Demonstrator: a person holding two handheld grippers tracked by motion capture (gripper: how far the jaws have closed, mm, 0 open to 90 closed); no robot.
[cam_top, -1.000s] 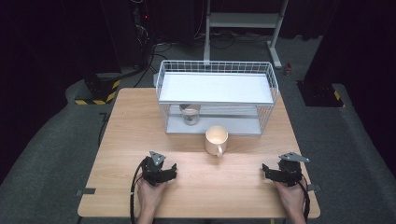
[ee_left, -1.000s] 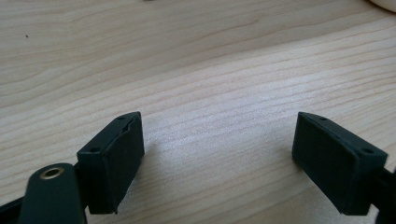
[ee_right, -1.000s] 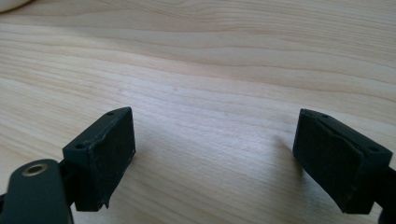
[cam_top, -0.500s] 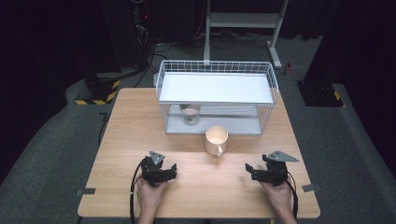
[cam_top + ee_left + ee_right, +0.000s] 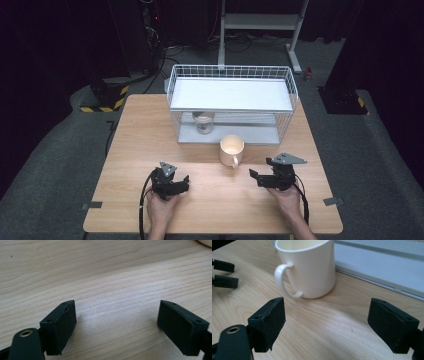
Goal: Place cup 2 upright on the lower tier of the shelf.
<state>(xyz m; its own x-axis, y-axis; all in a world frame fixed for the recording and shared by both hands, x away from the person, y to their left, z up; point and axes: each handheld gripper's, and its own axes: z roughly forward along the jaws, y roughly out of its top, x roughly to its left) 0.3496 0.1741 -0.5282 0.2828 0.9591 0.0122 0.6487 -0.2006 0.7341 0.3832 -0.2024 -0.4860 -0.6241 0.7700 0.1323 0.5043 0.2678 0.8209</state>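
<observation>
Jaws of the right gripper (image 5: 325,322) stood wide apart with nothing between them, and they had just been closing a little. Ahead of them, slightly to their left and not yet touched, stood the cream mug (image 5: 308,266), upright, its handle (image 5: 284,281) turned back toward us. We judged it glazed ceramic: stiff, moderately heavy, slippery on the round wall and liable to chip if knocked over. We thought the handle loop the surer hold (the body looked too broad for these jaws). Just behind the mug ran the lower shelf (image 5: 377,265) of the white wire rack (image 5: 232,97), so we had little room beyond it. Bare table (image 5: 220,200) lay open on our side. The left gripper (image 5: 181,185) rested well off to the left, its jaws parted and empty.
</observation>
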